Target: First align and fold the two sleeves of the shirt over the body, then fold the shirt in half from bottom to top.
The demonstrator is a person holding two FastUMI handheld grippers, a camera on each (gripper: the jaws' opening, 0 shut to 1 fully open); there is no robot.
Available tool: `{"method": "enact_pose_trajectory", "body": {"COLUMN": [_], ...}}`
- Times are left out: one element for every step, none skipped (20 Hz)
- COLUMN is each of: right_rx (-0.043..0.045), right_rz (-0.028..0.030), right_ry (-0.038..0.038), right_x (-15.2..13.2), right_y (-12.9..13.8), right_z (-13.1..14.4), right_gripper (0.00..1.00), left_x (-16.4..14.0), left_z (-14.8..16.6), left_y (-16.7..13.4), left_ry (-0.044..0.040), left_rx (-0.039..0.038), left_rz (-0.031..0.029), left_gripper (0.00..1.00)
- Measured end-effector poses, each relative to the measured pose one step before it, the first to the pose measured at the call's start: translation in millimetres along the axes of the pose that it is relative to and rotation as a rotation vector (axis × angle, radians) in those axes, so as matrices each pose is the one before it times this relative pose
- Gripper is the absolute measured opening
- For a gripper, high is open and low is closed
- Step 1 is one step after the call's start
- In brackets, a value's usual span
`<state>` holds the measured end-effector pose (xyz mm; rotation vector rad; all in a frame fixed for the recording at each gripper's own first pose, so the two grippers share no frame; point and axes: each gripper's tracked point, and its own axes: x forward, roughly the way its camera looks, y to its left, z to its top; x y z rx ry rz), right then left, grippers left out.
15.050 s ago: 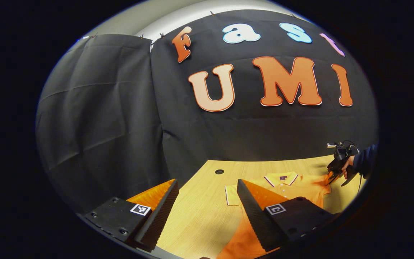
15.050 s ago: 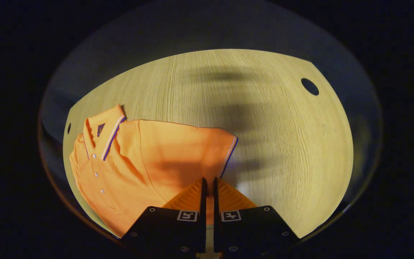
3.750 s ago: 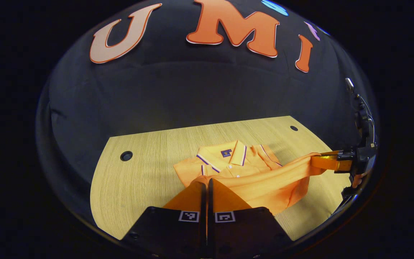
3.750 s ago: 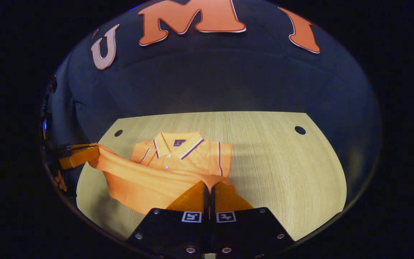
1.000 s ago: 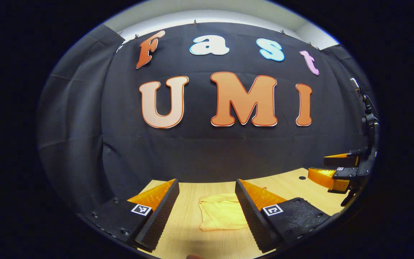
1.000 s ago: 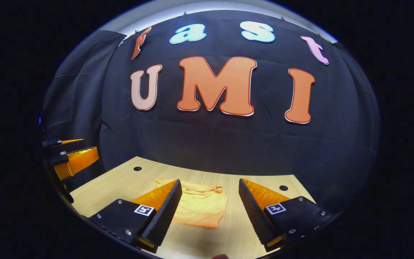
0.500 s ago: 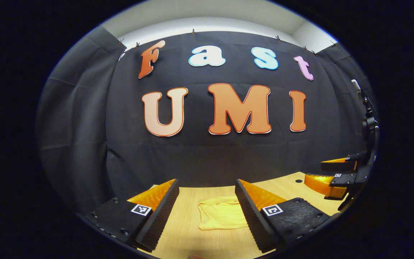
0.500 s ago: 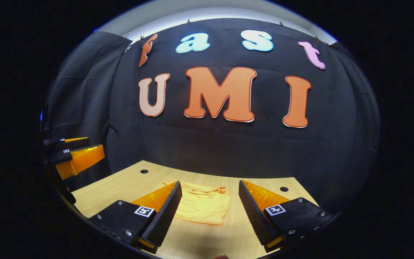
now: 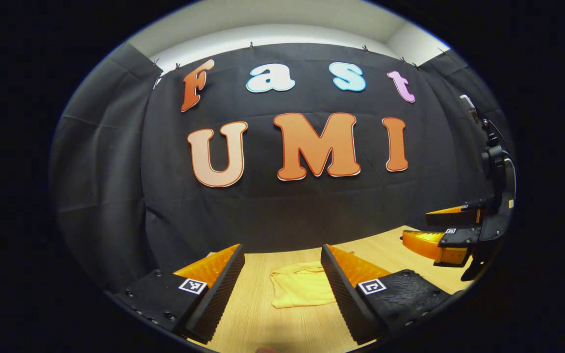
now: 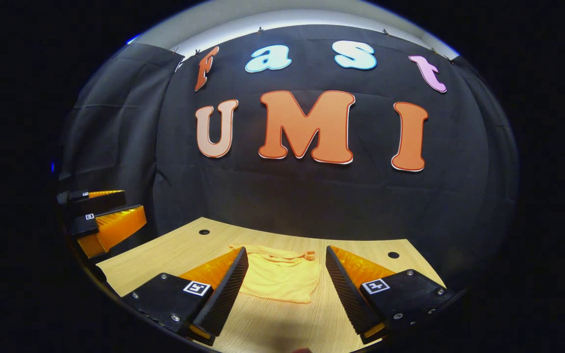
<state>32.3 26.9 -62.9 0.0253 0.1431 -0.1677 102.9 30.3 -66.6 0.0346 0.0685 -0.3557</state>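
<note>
The shirt (image 10: 280,277) lies folded on the table (image 10: 174,250) in front of both grippers, the left gripper (image 9: 282,267) and the right gripper (image 10: 286,269) hang released above it, so the folding seems finished and the next move probably calls only for withdrawal.

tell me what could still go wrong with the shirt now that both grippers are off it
1. The folded shirt lies loose on the table with both grippers open and clear of it; its far edge looks rumpled, so the top layer could spring back or slide.
2. The left gripper and the right gripper each sit low with the shirt showing between their fingers; a careless forward move might snag the cloth and undo the fold.
</note>
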Motion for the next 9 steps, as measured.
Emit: {"method": "enact_pose_trajectory", "body": {"right_rx": [-0.00005,0.00267,0.00408,0.00179,-0.00273,-0.00412,-0.0011,0.00399,0.00387], "right_rz": [0.00309,-0.00193,-0.00034,0.00148,-0.00392,-0.00531,-0.00461,-0.00331,0.00006], "right_ry": [0.00071,-0.00265,-0.00475,-0.00432,-0.00481,-0.00728,-0.0032,-0.00527,-0.00222], "right_x": [-1.72,-1.3,-1.17,-1.26,-2.55,-2.56,-3.21,-3.08,-1.61], "right_y": [0.94,-0.37,-1.14,-0.08,-0.22,-1.57,-1.61,-0.42,-0.09], "right_z": [0.71,0.6,1.39,1.04,2.39,2.19,1.51,1.23,1.33], "right_gripper": [0.96,0.96,0.96,0.96,0.96,0.96,0.96,0.96,0.96], "left_x": [0.23,-2.23,-1.55,-1.64,-1.19,-0.33,-1.04,-1.51,-1.32], "left_z": [1.66,0.31,1.46,0.78,1.31,1.82,0.75,0.26,-1.08], "left_y": [-0.56,-0.98,-2.4,0.03,-0.53,-0.64,-2.45,-2.24,-1.96], "left_ry": [-0.0006,-0.00431,-0.00341,-0.00168,-0.00671,-0.0047,-0.00094,0.00204,-0.00156], "left_rx": [-0.00119,-0.00813,-0.00895,-0.00518,0.00068,0.00282,0.00318,0.00212,-0.00309], "left_rz": [0.00314,0.00164,0.00074,0.00117,0.00172,-0.00011,-0.00215,-0.0006,-0.00331], "left_gripper": [0.96,0.96,0.96,0.96,0.96,0.96,0.96,0.96,0.96]}}
